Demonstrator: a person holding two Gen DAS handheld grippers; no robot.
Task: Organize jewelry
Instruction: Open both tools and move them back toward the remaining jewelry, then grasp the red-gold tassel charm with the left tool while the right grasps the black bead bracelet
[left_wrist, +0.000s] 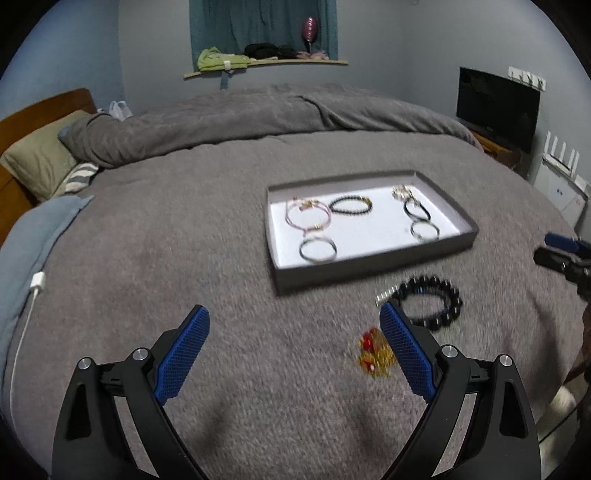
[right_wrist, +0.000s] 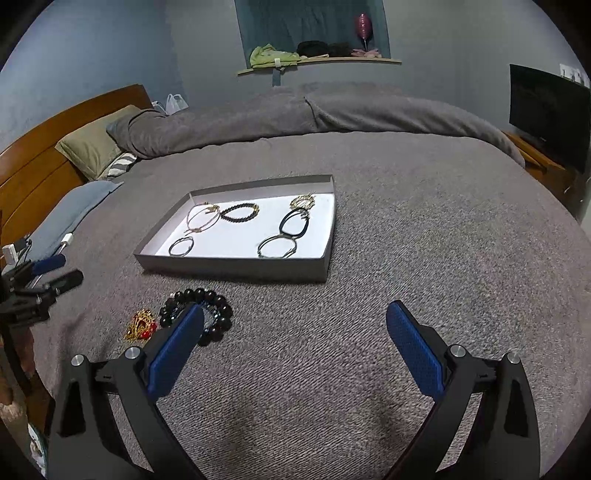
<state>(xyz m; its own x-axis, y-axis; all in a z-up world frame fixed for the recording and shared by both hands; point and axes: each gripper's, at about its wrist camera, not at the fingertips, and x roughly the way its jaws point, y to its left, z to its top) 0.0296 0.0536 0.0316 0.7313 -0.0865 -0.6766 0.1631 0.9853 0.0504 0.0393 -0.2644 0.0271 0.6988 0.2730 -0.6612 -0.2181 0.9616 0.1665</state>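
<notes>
A grey tray (left_wrist: 373, 266) (right_wrist: 236, 264) with a white floor lies on the grey bed and holds several bracelets. On the blanket in front of it lie a black bead bracelet (left_wrist: 432, 301) (right_wrist: 218, 306) and a red and gold piece (left_wrist: 373, 354) (right_wrist: 140, 325). My left gripper (left_wrist: 295, 321) is open and empty; its right finger is just beside both loose pieces. My right gripper (right_wrist: 295, 321) is open and empty; its left finger overlaps the bead bracelet. Each gripper shows at the edge of the other's view, the right (left_wrist: 565, 254) and the left (right_wrist: 48, 273).
A rolled grey duvet (left_wrist: 258, 118) lies across the far side of the bed. Pillows (left_wrist: 40, 158) and a wooden headboard (right_wrist: 40, 155) are at the left. A white charging cable (left_wrist: 29, 314) runs along the left edge. A TV (left_wrist: 496, 107) stands at the right.
</notes>
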